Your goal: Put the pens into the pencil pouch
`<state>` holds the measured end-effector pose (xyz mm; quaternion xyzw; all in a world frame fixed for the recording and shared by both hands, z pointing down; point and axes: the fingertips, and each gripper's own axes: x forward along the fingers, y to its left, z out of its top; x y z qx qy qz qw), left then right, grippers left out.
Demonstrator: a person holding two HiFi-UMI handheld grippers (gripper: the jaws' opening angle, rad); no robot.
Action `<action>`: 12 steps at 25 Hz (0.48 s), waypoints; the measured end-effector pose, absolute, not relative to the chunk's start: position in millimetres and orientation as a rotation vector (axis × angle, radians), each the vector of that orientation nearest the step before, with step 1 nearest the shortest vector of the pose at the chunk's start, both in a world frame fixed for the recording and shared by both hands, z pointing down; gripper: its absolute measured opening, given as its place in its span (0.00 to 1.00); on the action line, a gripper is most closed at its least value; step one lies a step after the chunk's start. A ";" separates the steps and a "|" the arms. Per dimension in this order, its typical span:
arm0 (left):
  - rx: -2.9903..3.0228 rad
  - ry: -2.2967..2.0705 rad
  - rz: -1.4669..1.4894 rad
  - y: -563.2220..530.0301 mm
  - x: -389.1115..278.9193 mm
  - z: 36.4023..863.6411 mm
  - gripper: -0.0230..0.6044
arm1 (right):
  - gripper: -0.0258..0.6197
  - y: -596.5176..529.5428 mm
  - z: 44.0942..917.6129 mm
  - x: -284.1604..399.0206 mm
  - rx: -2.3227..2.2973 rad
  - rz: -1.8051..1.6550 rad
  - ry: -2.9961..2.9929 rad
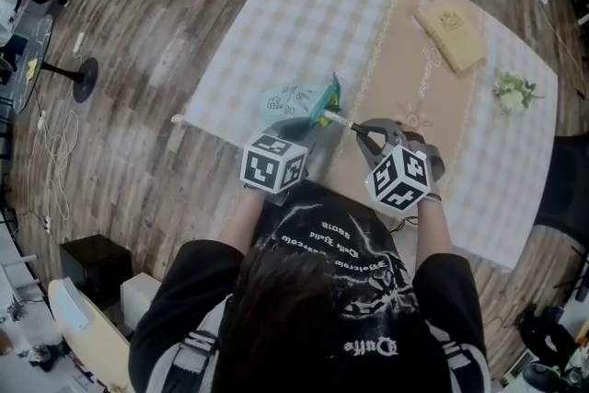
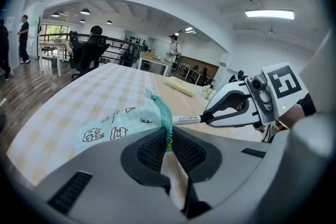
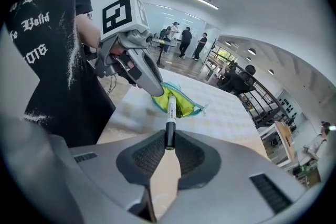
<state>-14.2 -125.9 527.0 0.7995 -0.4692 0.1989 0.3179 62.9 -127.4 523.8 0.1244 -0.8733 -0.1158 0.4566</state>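
The pen point(image 3: 169, 112) is clamped by its dark cap end between the jaws of my right gripper point(image 3: 169, 147). Its white barrel runs straight out along the line of the jaws, and its far tip is at the mouth of the pouch point(image 3: 185, 103). Seen from my head, the pen's long axis lies right to left, so the pouch is directly left of this gripper and the opening faces the pen. The move ahead looks like a plain push along the barrel, followed by a release.

My left gripper point(image 2: 169, 137) is closed on the pouch's teal zipper edge, pinching the fabric and holding that side of the mouth lifted. Both grippers sit close together at the near edge of the table point(image 1: 304, 5). The right one is the one lined up with the opening, and the left one only steadies the pouch.

The mouth gapes enough to show a yellow-green lining. I can see no other pen inside, though most of the interior is hidden. I cannot tell how far the tip has gone past the zipper. The rest of the pouch, pale blue with small drawings, rests on the checked cloth just beyond my left jaws.

Far to the right, well apart from all this, lie a flat tan packet point(image 1: 450, 34) and a small bunch of flowers point(image 1: 513, 92).
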 end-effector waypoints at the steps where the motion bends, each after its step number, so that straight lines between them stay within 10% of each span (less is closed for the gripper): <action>1: 2.106 -1.230 0.528 -129.6 -12.7 526.7 0.11 | 0.14 -131.8 523.2 61.8 0.302 -0.290 -2.149; 12: 2.155 -1.134 0.559 -162.1 5.4 525.0 0.11 | 0.14 -173.7 524.0 46.3 0.230 -0.316 -2.121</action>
